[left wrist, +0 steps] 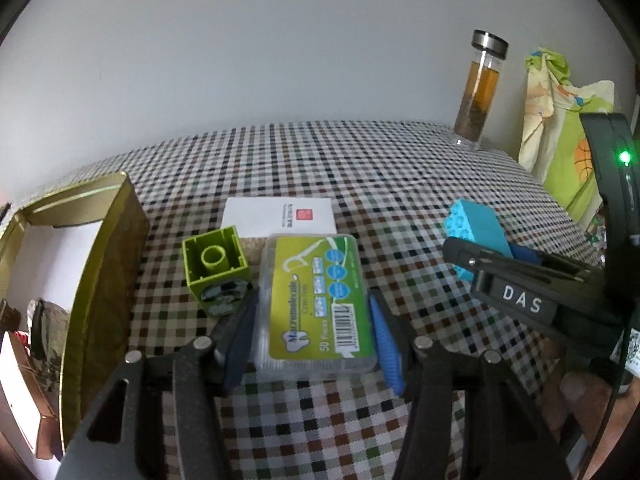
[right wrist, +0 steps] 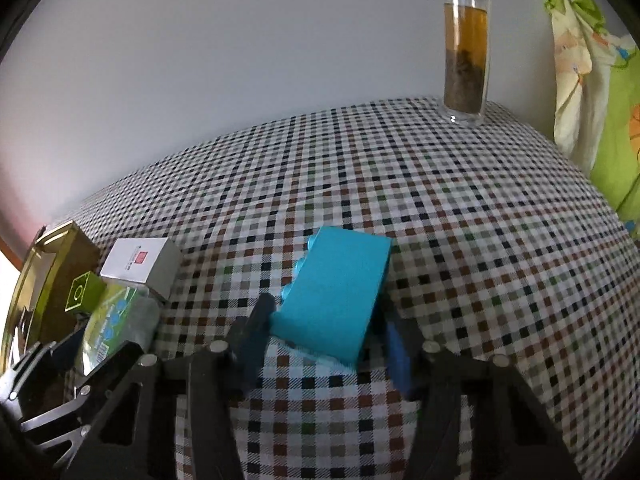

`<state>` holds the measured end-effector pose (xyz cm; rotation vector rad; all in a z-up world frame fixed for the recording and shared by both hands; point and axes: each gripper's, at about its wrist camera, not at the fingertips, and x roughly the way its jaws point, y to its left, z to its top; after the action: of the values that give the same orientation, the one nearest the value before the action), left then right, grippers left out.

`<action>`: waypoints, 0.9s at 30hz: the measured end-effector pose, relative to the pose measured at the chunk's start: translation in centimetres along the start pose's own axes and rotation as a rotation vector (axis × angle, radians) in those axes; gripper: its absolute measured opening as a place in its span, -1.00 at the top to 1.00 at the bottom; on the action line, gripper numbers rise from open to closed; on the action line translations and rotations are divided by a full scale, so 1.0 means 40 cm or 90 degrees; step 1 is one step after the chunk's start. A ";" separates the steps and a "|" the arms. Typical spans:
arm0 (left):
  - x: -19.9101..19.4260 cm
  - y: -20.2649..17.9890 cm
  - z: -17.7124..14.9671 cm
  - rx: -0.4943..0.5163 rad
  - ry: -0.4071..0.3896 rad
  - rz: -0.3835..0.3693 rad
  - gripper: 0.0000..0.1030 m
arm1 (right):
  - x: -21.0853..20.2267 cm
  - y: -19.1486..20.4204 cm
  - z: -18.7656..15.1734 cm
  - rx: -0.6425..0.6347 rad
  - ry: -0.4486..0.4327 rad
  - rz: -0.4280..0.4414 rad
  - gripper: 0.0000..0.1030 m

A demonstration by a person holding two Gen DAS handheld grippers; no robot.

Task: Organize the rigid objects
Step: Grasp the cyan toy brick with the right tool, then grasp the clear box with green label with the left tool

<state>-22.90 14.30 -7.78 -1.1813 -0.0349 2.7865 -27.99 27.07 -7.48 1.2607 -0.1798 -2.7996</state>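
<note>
left wrist view: left gripper [left wrist: 314,340] is clamping the floss-pick box [left wrist: 316,304] by its long sides as it is lying flat on the checked cloth [left wrist: 360,168]; light, stiff, slick plastic, probably slipping if pinched high. green block [left wrist: 214,268] is sitting just beside it, gold tin [left wrist: 100,240] further left. right gripper [right wrist: 324,340] is closing on the blue brick [right wrist: 336,288], tilted, hard-sided. open cloth is lying beyond; glass bottle [right wrist: 466,40] is standing well apart.

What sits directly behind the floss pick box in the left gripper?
A white carton with a red square lies behind the floss pick box. The box hides the carton's near edge, so contact between them is unclear.
</note>
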 end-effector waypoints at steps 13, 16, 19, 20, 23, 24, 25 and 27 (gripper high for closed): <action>-0.069 0.018 -0.017 0.000 -0.074 -0.005 -0.04 | -0.105 0.046 -0.039 -0.056 -0.120 0.005 -0.03; -0.089 0.020 -0.024 0.003 -0.097 -0.001 -0.04 | -0.139 0.052 -0.053 -0.062 -0.160 0.021 -0.03; -0.105 0.020 -0.029 0.007 -0.116 0.003 -0.04 | -0.153 0.053 -0.058 -0.064 -0.176 0.024 -0.03; -0.109 0.017 -0.030 0.009 -0.121 0.004 -0.04 | -0.156 0.054 -0.064 -0.063 -0.179 0.025 -0.03; -0.121 0.016 -0.032 0.014 -0.134 0.007 -0.04 | -0.155 0.050 -0.067 -0.058 -0.183 0.029 -0.03; -0.125 0.016 -0.035 0.015 -0.139 0.007 -0.04 | -0.159 0.054 -0.070 -0.056 -0.186 0.028 -0.03; -0.127 0.017 -0.036 0.016 -0.142 0.006 -0.04 | -0.164 0.055 -0.073 -0.053 -0.189 0.029 -0.03; -0.132 0.019 -0.040 0.015 -0.146 0.006 -0.04 | -0.169 0.053 -0.079 -0.049 -0.195 0.029 -0.03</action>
<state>-18.20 12.92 -5.17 -0.8534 -0.0162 2.9065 -21.12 25.45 -4.26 0.7963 -0.1130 -2.9122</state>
